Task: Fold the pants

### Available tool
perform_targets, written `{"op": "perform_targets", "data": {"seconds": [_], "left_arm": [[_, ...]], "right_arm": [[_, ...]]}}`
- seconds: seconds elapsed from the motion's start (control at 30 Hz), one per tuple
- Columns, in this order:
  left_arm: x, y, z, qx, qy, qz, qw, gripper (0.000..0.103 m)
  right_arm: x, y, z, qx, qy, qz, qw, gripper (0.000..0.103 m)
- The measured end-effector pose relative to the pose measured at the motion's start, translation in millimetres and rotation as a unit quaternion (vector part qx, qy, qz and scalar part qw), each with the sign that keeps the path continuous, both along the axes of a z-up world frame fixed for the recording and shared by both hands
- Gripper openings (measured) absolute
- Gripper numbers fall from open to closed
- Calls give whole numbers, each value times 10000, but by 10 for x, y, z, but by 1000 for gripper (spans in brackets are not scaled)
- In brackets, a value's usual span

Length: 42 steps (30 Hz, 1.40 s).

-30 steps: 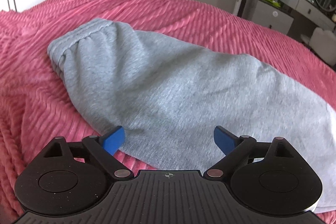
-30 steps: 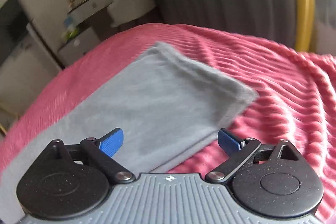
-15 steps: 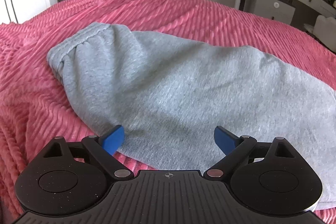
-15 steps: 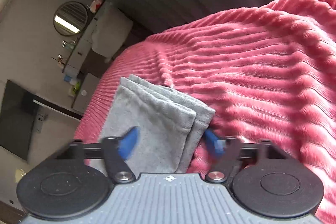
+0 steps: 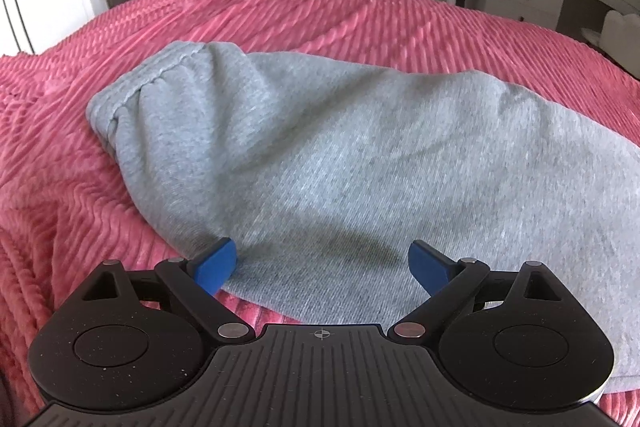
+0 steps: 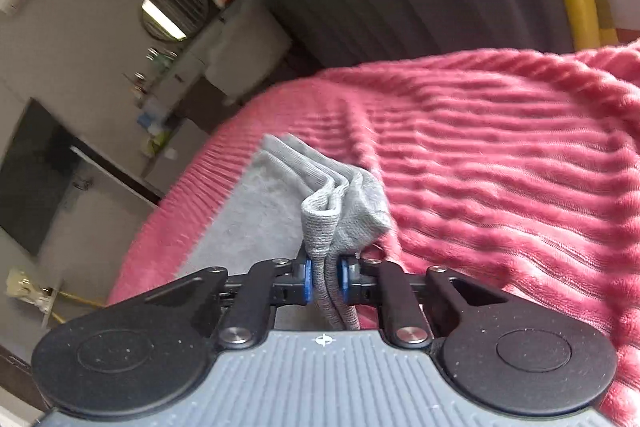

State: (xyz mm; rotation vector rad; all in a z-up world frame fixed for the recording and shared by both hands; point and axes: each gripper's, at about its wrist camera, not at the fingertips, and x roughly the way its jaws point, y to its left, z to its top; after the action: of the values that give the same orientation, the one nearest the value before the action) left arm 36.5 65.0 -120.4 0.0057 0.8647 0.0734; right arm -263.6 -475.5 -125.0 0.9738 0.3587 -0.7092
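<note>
Fingers [image 6: 306, 277] of the right gripper [image 6: 324, 277] pinch the sweatpants' [image 5: 340, 155] cuffs [image 6: 340, 203], likely to fold them over; the left gripper [image 5: 324, 263] hovers spread, holding nothing.

Grey pants [image 5: 360, 163] lie folded lengthwise on the pink bedspread, elastic waistband far-left, leg cuffs [image 6: 340, 203] bunched upward.

Bed [image 5: 360, 15]: covered edge to edge by a pink ribbed plush blanket [image 6: 500, 155], its ridges rumpled in places. Lying directly on the blanket: one pair of grey sweatpants [image 5: 360, 155], laid lengthwise with the legs stacked, the gathered elastic waistband [image 5: 136, 91] at one end and the leg cuffs [image 6: 340, 203] bunched and lifted at the other.
</note>
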Motion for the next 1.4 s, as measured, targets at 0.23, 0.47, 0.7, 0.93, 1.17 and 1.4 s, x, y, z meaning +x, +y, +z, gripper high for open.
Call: {"op": "perform_targets", "data": {"seconds": [0.23,0.47,0.7,0.93,1.17,1.4], "left_arm": [[11,-3,-15,8,44,3,10000,97],[-3,-30,-18,107,55,-26,9999,97],[-21,-16,1,71,76,13,9999,97],[-99,109,178,-573,83,199,9981,97],[-294,217,397,-865,-269,216,9957,97],[-286,273,325,-777,-313,339,9959,97]], "right_arm": [[47,-98,-161,262,45,-89,9996,17],[-4,-99,-211,220,-102,-7,9997,17],[-14,-70,-228,91,-143,12,9999,18],[-42,-90,-238,228,-262,-26,9994,19],[-83,-96,-103,521,-337,-362,9974,11],[21,-25,79,118,213,-301,9993,10]]}}
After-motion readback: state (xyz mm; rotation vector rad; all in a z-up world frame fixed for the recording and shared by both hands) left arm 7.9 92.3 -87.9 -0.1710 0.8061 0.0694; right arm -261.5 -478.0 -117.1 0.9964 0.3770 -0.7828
